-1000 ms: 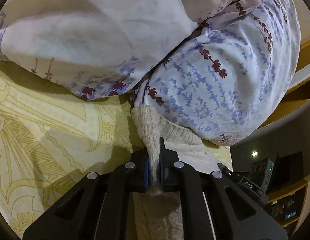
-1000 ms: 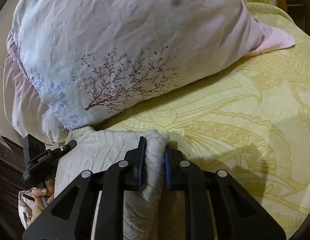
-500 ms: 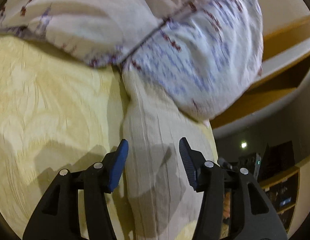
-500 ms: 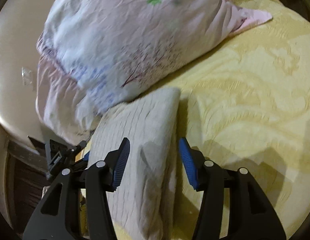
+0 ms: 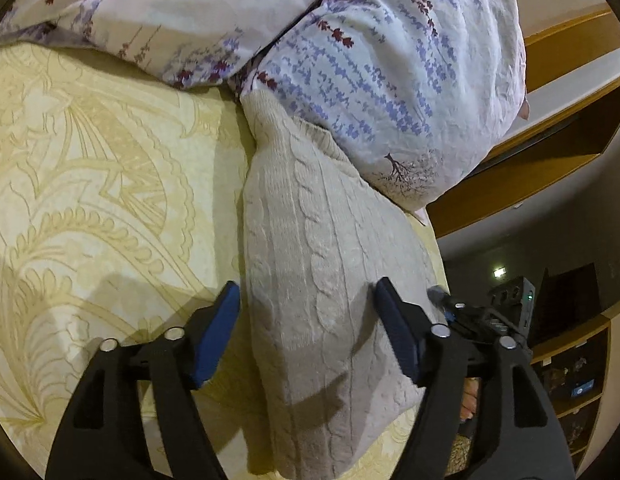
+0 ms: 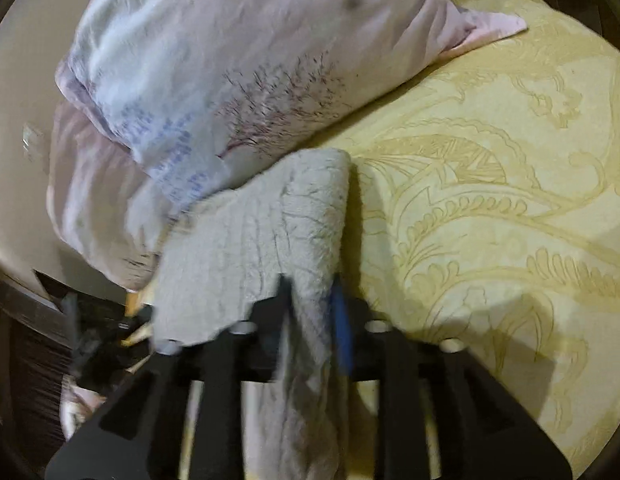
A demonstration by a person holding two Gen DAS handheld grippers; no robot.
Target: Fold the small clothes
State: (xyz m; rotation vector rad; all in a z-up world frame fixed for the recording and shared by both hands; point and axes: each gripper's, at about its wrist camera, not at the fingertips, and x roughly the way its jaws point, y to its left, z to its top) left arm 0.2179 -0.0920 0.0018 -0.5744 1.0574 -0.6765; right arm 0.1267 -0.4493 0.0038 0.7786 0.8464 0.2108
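A folded cream cable-knit sweater (image 5: 326,264) lies on the yellow patterned bedspread (image 5: 90,184), its far end against a floral pillow (image 5: 390,72). My left gripper (image 5: 308,300) is open, its blue-padded fingers (image 5: 214,332) on either side of the sweater's near part, not gripping it. In the right wrist view, which is blurred, my right gripper (image 6: 312,296) is shut on the edge of the sweater (image 6: 270,232). The other gripper shows at the right in the left wrist view (image 5: 482,320).
Floral pillows (image 6: 238,72) lie along the head of the bed behind the sweater. A wooden bed frame (image 5: 550,128) and dark shelves (image 5: 570,380) stand past the bed's right edge. Bedspread (image 6: 490,200) stretches to the right in the right wrist view.
A second ago both grippers were shut on the sweater. Both opened half a second ago. The left one stays open; the right one has shut on the sweater's edge again.
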